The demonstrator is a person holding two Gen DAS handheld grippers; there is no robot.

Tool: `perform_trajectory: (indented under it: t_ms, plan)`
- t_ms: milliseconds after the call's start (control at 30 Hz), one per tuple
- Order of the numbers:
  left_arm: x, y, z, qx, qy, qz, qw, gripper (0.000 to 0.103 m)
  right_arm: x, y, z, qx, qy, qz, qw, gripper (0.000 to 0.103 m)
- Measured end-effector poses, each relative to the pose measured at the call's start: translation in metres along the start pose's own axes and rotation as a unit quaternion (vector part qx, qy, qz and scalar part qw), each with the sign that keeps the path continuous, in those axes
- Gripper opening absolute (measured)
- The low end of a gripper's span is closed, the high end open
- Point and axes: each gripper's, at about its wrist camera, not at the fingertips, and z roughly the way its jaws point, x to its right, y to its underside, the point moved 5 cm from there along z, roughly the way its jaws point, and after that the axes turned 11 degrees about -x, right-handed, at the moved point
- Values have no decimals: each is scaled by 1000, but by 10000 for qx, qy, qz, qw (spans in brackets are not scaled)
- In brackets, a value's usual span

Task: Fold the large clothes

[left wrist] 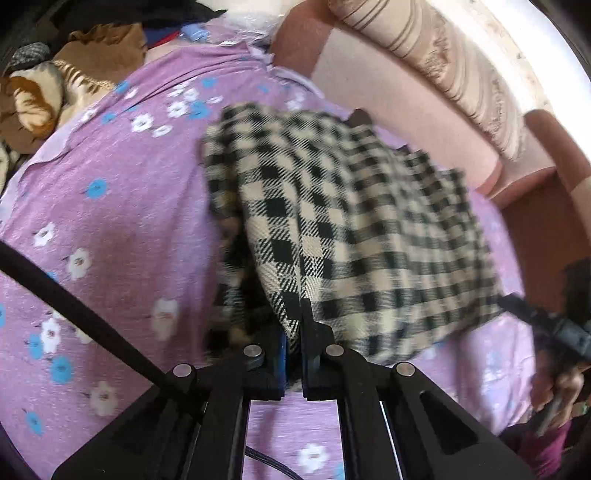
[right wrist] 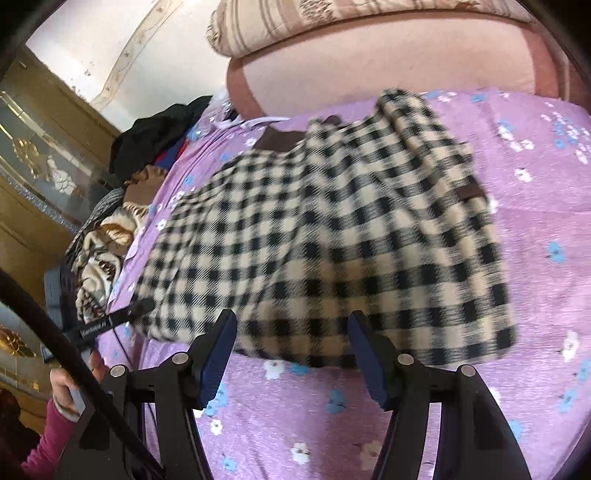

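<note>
My left gripper (left wrist: 295, 314) is clenched on a fold of the checked garment (left wrist: 351, 221), its two fingers pinching the cloth near the hem closest to me. My right gripper (right wrist: 291, 354) is released, fingers spread wide, hovering just short of the garment's (right wrist: 332, 240) near edge without touching it.

The garment, black and beige check with a brown collar (right wrist: 280, 138) and a brown cuff (right wrist: 471, 192), lies on the bed (right wrist: 535, 240) over a purple flowered sheet. Its far edge reaches close to the pink headboard (right wrist: 388, 70), where a striped pillow (right wrist: 332, 22) sits on top. On the right of the garment there is a broad stretch of bare sheet; in front of it, a narrower strip. On the left, a heap of other clothes and a patterned blanket (right wrist: 99, 258) crowds the bed's edge, beside a wooden cabinet (right wrist: 44, 166).

A white label on the left gripper's finger shows in the right view, too blurred for me to read.
</note>
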Motion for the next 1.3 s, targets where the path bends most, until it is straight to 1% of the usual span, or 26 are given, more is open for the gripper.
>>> perform_trajectory:
  t_ms: [67, 100, 133, 167, 200, 233, 300, 333, 367, 467, 533, 567, 600, 633, 667, 733, 800, 833, 900, 967, 1000, 1067, 1100, 1133, 1200, 1300]
  plan:
    - [-11, -1, 10, -161, 190, -220, 9994, 7, 10, -4, 0, -2, 160, 127, 9998, 67]
    - [-17, -2, 12, -183, 236, -395, 9988, 16, 17, -6, 1, 0, 340, 213, 9992, 67]
    - [-21, -4, 12, -216, 215, -543, 9981, 32, 23, -9, -1, 36, 510, 231, 9984, 67]
    - [-23, -7, 8, -152, 183, -602, 9979, 36, 28, -11, -4, 85, 716, 229, 9971, 67]
    - [-22, -10, 3, -37, 210, -606, 9979, 41, 36, -14, -9, 159, 1083, 232, 9937, 67]
    - [-21, -12, -3, 67, 197, -608, 9979, 51, 47, -16, -14, 234, 1440, 294, 9889, 67]
    - [-17, -16, -16, 387, 63, -593, 9975, 66, 70, -21, -21, 306, 1755, 595, 9822, 69]
    - [-14, -17, -21, 560, -10, -547, 9969, 70, 83, -22, -23, 310, 1754, 747, 9812, 70]
    - [-12, -18, -21, 577, -57, -493, 9971, 70, 95, -24, -22, 307, 1661, 893, 9816, 70]
    - [-9, -20, -8, 363, -122, -441, 9983, 70, 114, -27, -15, 207, 1611, 976, 9819, 70]
    - [-9, -18, 2, 208, -254, -419, 9986, 70, 113, -29, -9, 141, 1704, 743, 9825, 70]
    - [-8, -18, 10, 87, -398, -376, 9985, 70, 114, -30, -5, 112, 1855, 606, 9807, 64]
    - [-9, -17, 16, -21, -520, -344, 9981, 70, 114, -30, -1, 90, 1877, 612, 9803, 51]
    - [-9, -17, 20, -94, -588, -336, 9977, 70, 115, -29, 5, -41, 1632, 624, 9846, 14]
    - [-8, -16, 24, -139, -593, -336, 9976, 70, 113, -25, 8, -134, 1503, 651, 9864, 8]
    - [-5, -15, 24, -141, -580, -312, 9977, 70, 108, -17, 0, -146, 1694, 500, 9842, 7]
    - [-3, -15, 20, -67, -685, -191, 9974, 70, 104, -13, -14, -87, 1755, 336, 9839, 7]
    - [-3, -17, 18, 3, -839, -148, 9964, 70, 108, -13, -18, -76, 1783, 378, 9832, 7]
    - [-6, -19, 19, 43, -1022, -187, 9946, 70, 118, -10, -9, -199, 1842, 539, 9812, 7]
    - [-8, -20, 18, 11, -884, -349, 9955, 70, 119, -9, -1, -259, 1781, 691, 9813, 9]
    - [-9, -21, 16, 51, -809, -403, 9959, 70, 118, -11, -3, -206, 1825, 768, 9800, 13]
    - [-8, -22, 5, 294, -663, -452, 9963, 70, 112, -18, -12, -44, 1887, 793, 9788, 38]
    - [-6, -23, 1, 389, -694, -402, 9960, 70, 104, -22, -24, 198, 1853, 757, 9796, 44]
    - [-3, -23, -2, 460, -755, -335, 9955, 71, 97, -25, -32, 383, 1802, 719, 9802, 54]
    - [4, -25, -3, 554, -956, -206, 9937, 72, 74, -37, -40, 689, 1608, 504, 9833, 56]
    - [8, -25, 6, 471, -1101, -150, 9927, 72, 50, -60, -23, 680, 1512, 181, 9860, 56]
